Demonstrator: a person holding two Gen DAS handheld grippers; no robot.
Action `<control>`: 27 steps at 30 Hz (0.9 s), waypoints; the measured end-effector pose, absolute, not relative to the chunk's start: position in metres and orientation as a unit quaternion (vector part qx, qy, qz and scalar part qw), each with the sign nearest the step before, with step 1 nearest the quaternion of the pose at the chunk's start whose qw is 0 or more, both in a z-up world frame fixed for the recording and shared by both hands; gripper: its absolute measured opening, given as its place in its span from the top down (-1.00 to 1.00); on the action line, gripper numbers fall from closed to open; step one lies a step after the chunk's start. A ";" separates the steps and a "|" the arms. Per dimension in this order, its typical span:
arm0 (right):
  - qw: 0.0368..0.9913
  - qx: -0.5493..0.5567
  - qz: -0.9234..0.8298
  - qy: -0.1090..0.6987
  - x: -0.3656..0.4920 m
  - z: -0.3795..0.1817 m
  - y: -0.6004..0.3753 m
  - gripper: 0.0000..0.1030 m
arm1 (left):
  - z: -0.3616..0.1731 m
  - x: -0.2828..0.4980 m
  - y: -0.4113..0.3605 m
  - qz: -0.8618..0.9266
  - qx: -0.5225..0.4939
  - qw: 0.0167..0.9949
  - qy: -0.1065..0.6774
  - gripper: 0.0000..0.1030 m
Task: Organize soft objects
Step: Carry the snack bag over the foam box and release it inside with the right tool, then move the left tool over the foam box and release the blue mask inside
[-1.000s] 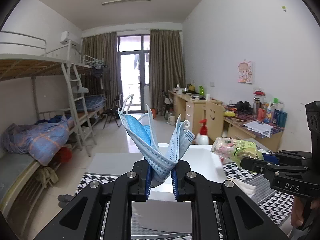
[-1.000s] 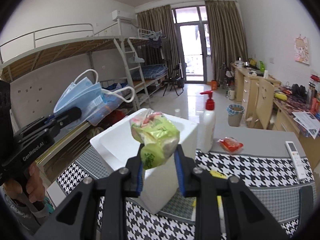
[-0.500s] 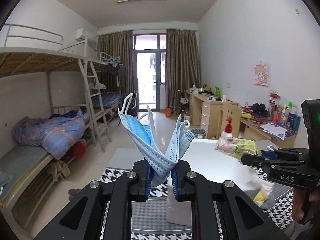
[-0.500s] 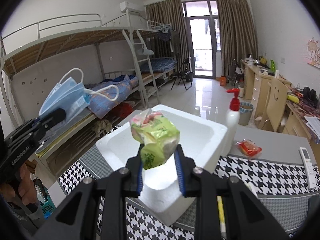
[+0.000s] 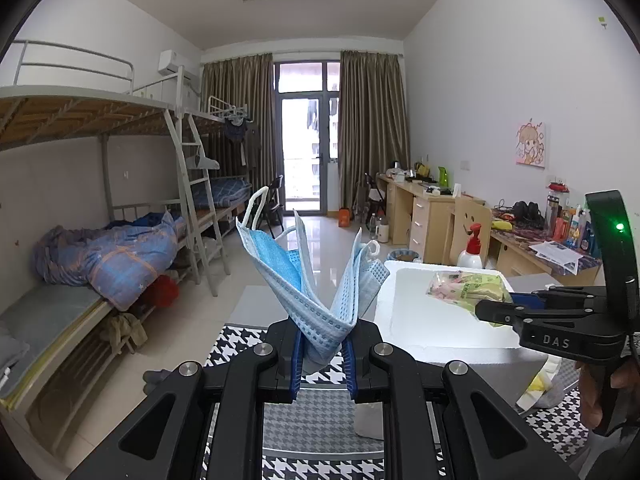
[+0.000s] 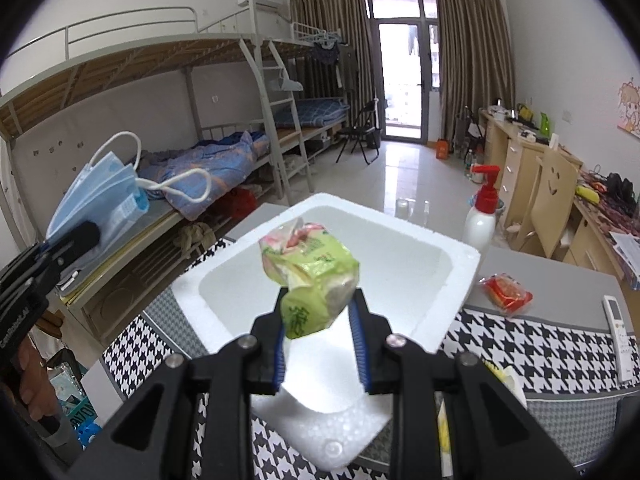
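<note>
My left gripper (image 5: 322, 354) is shut on a folded blue face mask (image 5: 316, 284), held in the air left of a white foam box (image 5: 440, 320). The mask (image 6: 100, 196) and left gripper (image 6: 68, 240) also show at the left of the right wrist view. My right gripper (image 6: 320, 340) is shut on a green tissue pack (image 6: 312, 276), held above the open foam box (image 6: 456, 272). The right gripper (image 5: 492, 312) and tissue pack (image 5: 464, 286) also show at the right of the left wrist view.
The box stands on a table with a houndstooth cloth (image 6: 540, 352). A white pump bottle with a red top (image 6: 482, 212), a red packet (image 6: 506, 292) and a white remote (image 6: 618, 336) lie behind and right of it. Bunk beds (image 5: 100, 248) stand left, desks (image 5: 432, 212) right.
Both grippers have moved toward the foam box; it looks nearer and lower in both views. The tissue pack now hangs over the box's hollow. Both holds are unchanged.
</note>
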State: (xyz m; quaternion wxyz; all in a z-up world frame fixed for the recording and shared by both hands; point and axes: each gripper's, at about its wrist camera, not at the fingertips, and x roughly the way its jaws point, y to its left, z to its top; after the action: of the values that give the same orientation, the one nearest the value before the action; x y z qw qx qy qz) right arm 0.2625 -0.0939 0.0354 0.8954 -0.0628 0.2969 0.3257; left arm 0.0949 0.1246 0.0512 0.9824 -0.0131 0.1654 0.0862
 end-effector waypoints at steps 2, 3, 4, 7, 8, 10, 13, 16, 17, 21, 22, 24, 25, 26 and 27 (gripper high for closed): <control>0.895 -0.065 0.323 0.300 0.265 0.034 -0.091 0.27 | 0.050 0.094 0.127 0.085 -0.014 0.982 0.166 0.66; 0.895 -0.066 0.323 0.302 0.266 0.033 -0.090 0.18 | 0.050 0.094 0.127 0.085 -0.014 0.982 0.165 0.66; 0.895 -0.067 0.322 0.301 0.266 0.034 -0.089 -0.05 | 0.050 0.094 0.128 0.085 -0.015 0.982 0.165 0.66; 0.902 -0.073 0.316 0.284 0.261 0.036 -0.088 -0.54 | 0.050 0.094 0.127 0.085 -0.016 0.982 0.166 0.66; 0.902 -0.076 0.319 0.280 0.260 0.037 -0.089 -0.62 | 0.050 0.095 0.127 0.085 -0.016 0.982 0.167 0.66; 0.900 -0.082 0.330 0.273 0.255 0.038 -0.087 -0.65 | 0.050 0.096 0.128 0.084 -0.017 0.982 0.168 0.66; 0.900 -0.088 0.332 0.267 0.251 0.039 -0.087 -0.67 | 0.049 0.097 0.126 0.082 -0.019 0.982 0.170 0.66; 0.901 -0.086 0.334 0.264 0.250 0.042 -0.090 -0.67 | 0.050 0.097 0.125 0.081 -0.018 0.982 0.170 0.66; 0.901 -0.083 0.336 0.263 0.249 0.043 -0.092 -0.67 | 0.050 0.097 0.125 0.080 -0.018 0.982 0.170 0.66; 0.904 -0.074 0.335 0.256 0.246 0.047 -0.102 -0.67 | 0.051 0.098 0.123 0.073 -0.013 0.983 0.170 0.66; 0.905 -0.073 0.332 0.255 0.244 0.047 -0.102 -0.67 | 0.051 0.099 0.123 0.069 -0.013 0.983 0.170 0.66; 0.907 -0.071 0.328 0.253 0.243 0.048 -0.108 -0.67 | 0.051 0.100 0.120 0.063 -0.013 0.983 0.171 0.66; 0.909 -0.070 0.326 0.252 0.242 0.049 -0.111 -0.67 | 0.051 0.101 0.118 0.058 -0.013 0.983 0.171 0.66; 0.909 -0.069 0.323 0.252 0.242 0.049 -0.114 -0.70 | 0.051 0.101 0.116 0.056 -0.012 0.984 0.171 0.66; 0.910 -0.068 0.321 0.253 0.242 0.049 -0.116 -0.74 | 0.051 0.101 0.115 0.052 -0.011 0.984 0.171 0.66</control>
State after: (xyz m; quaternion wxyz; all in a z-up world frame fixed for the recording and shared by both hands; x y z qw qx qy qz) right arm 0.2416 -0.1157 0.0493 0.9102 -0.0677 0.2525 0.3211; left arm 0.1014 0.1147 0.0508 0.9839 -0.0108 0.1706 0.0518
